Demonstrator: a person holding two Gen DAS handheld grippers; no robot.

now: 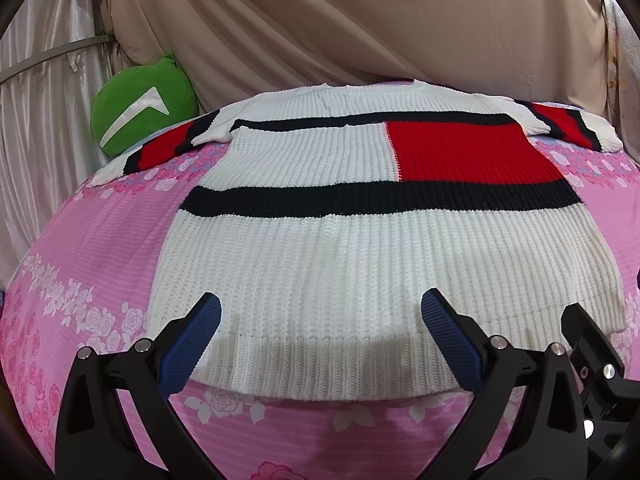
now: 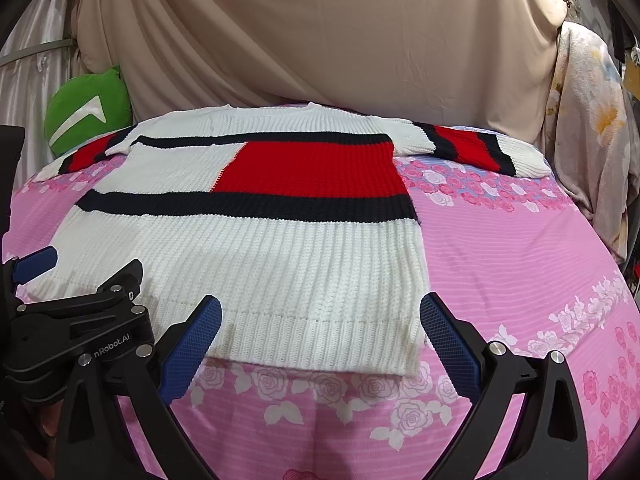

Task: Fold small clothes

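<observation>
With the sweater (image 1: 360,240) lying flat and spread on the bed (image 1: 100,240), its hem nearest me, my left gripper (image 1: 320,344) and right gripper (image 2: 320,344) hover wide open and empty over that hem, so I'd pinch both hem corners evenly before folding.

White sweater (image 1: 360,264) with red block and black stripes; pink rose-print sheet (image 2: 520,264); green cushion (image 1: 140,116).

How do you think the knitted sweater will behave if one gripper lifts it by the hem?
The sweater looks like thick ribbed knit, so it will probably sag and stretch rather than hold shape. Its bulk suggests it is fairly heavy for cloth. On the pink bedsheet it may drag rather than slide, as both look textured.
</observation>
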